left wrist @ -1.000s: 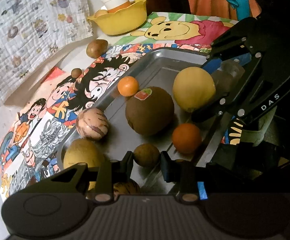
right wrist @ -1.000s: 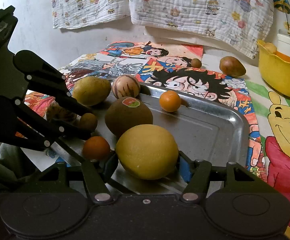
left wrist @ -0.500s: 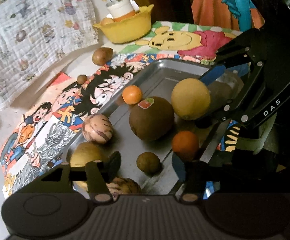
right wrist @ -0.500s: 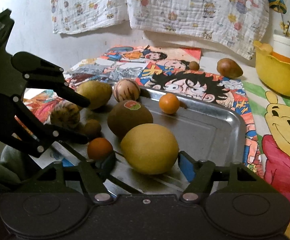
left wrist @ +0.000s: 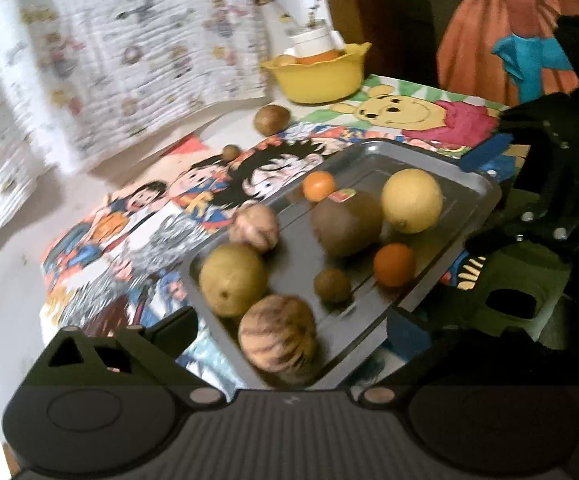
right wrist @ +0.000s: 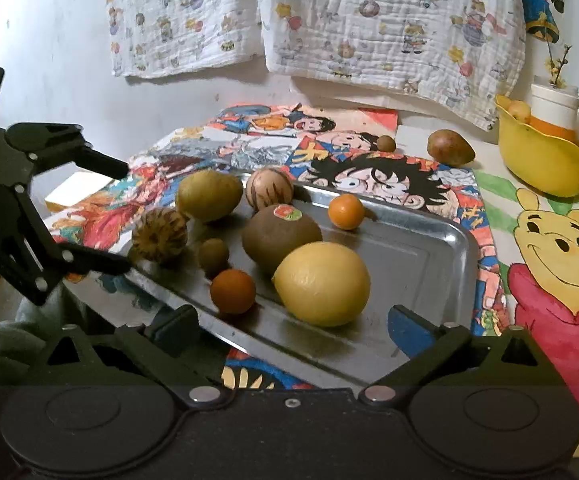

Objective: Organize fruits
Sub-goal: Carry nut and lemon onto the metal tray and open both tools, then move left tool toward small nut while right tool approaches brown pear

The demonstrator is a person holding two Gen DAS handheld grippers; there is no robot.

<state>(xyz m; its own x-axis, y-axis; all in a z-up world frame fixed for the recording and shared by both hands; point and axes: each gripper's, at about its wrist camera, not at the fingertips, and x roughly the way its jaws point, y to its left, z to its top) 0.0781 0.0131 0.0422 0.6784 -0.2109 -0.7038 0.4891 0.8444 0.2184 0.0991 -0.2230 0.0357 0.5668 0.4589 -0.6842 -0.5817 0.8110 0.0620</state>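
STEP: between picks, fruit set down on metal tray [right wrist: 441, 240] | left gripper [left wrist: 289, 326]: jaws opening wide, nothing pinched | right gripper [right wrist: 293, 326]: jaws opening wide, yellow citrus [right wrist: 323, 283] just ahead, untouched | NEXT: likely fetch brown fruit [right wrist: 449, 147] lying off-tray on cartoon mat [right wrist: 549, 232], near yellow bowl [right wrist: 545, 168]; reach passes over the tray's fruit.

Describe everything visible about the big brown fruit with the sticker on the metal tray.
The big brown fruit is a rounded, matte, dull brown ball, the darkest large piece on the metal tray. A red and green sticker sits on its top. It rests near the tray's middle, close against the large yellow fruit in front of it; contact is uncertain. No gripper touches it.
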